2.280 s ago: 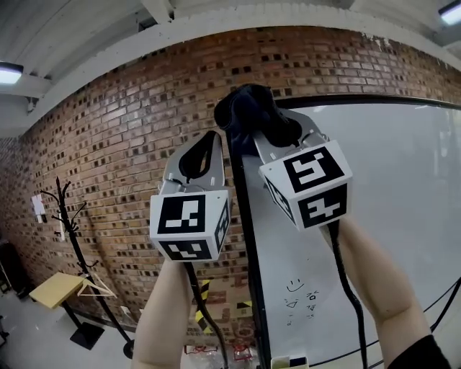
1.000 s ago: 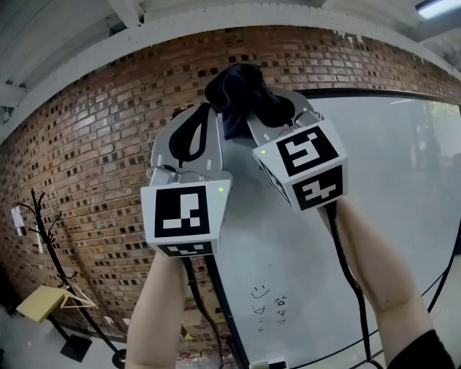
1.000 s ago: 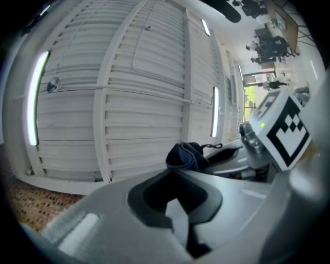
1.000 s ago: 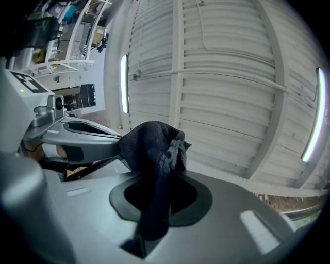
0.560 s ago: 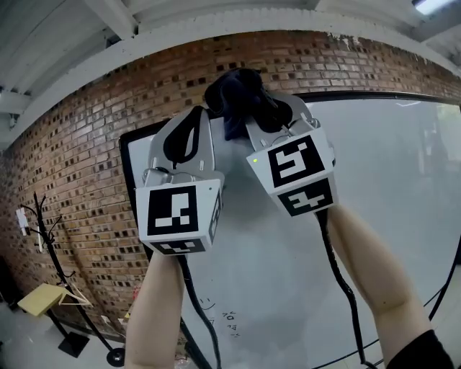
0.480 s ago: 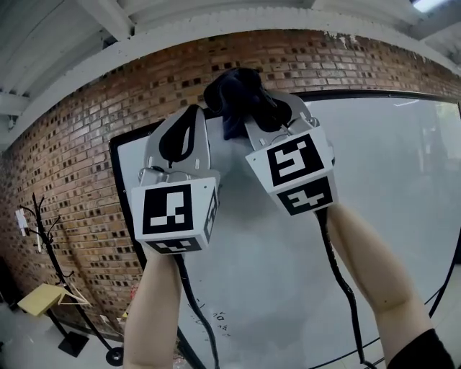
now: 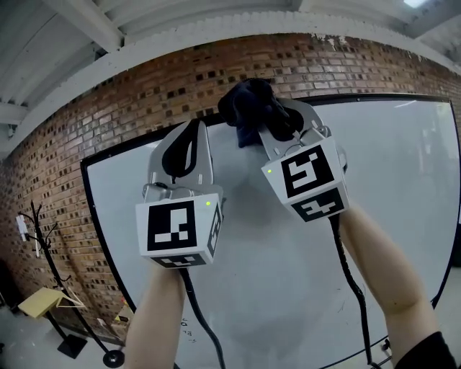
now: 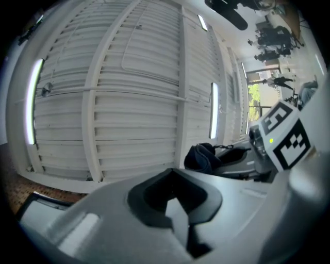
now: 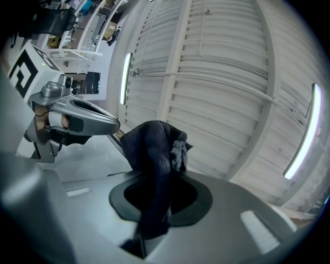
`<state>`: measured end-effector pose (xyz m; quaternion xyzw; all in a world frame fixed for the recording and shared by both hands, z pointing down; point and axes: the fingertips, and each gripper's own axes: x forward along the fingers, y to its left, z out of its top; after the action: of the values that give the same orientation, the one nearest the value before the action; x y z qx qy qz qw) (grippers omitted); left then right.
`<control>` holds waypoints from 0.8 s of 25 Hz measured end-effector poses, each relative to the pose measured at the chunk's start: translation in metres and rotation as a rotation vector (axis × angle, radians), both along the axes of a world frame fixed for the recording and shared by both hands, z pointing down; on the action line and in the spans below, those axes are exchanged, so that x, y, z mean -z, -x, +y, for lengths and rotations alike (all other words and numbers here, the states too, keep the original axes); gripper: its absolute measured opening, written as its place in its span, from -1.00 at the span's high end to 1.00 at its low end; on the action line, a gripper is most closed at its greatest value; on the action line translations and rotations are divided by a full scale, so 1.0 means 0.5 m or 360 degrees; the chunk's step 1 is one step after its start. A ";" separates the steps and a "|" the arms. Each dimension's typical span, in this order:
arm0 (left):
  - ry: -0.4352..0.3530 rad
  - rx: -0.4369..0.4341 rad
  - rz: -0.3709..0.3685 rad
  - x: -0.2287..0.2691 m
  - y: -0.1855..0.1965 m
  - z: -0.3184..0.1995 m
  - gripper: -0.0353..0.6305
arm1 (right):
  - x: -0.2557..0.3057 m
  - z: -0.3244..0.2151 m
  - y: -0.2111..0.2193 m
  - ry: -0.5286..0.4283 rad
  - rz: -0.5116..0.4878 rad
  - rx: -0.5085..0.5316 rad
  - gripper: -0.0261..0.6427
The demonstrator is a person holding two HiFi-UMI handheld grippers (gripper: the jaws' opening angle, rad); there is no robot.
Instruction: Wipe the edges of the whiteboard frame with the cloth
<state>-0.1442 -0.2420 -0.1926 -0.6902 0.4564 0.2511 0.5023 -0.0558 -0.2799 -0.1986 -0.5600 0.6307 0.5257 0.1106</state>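
Note:
The whiteboard (image 7: 288, 274) has a thin black frame (image 7: 382, 98); its top edge runs across the head view and its left edge (image 7: 97, 223) drops down on the left. A dark cloth (image 7: 246, 109) is bunched against the top edge, and my right gripper (image 7: 272, 121) is shut on it. In the right gripper view the cloth (image 9: 153, 154) rises from between the jaws of the right gripper (image 9: 157, 206). My left gripper (image 7: 189, 137) is held up beside it, left of the cloth, shut with nothing in it. From the left gripper (image 8: 178, 206), the cloth (image 8: 202, 157) shows at the right.
A brick wall (image 7: 144, 94) stands behind and left of the board. A black coat stand (image 7: 43, 252) and a small wooden table (image 7: 43, 299) are at the lower left. White ceiling beams (image 7: 79, 18) and strip lights (image 9: 304, 134) are overhead. Cables hang from both grippers.
The cloth and both grippers have moved right along the frame's top edge, away from the top-left corner. The board's left edge now lies far to the left.

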 end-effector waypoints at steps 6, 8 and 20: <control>-0.0036 -0.0004 -0.0083 -0.002 -0.054 -0.021 0.88 | -0.003 -0.008 -0.073 -0.0032 -0.0057 -0.0045 0.75; -0.0046 -0.0030 -0.0102 0.008 -0.072 -0.015 0.88 | -0.006 -0.012 -0.089 -0.0023 -0.0060 -0.0054 0.75; -0.0057 -0.0219 -0.0136 0.041 -0.173 0.010 0.88 | 0.008 0.007 -0.166 -0.0028 -0.0002 -0.0255 0.75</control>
<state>-0.0575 -0.2370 -0.2132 -0.7209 0.3814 0.2637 0.5150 0.0272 -0.2764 -0.2028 -0.6080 0.5790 0.5382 0.0735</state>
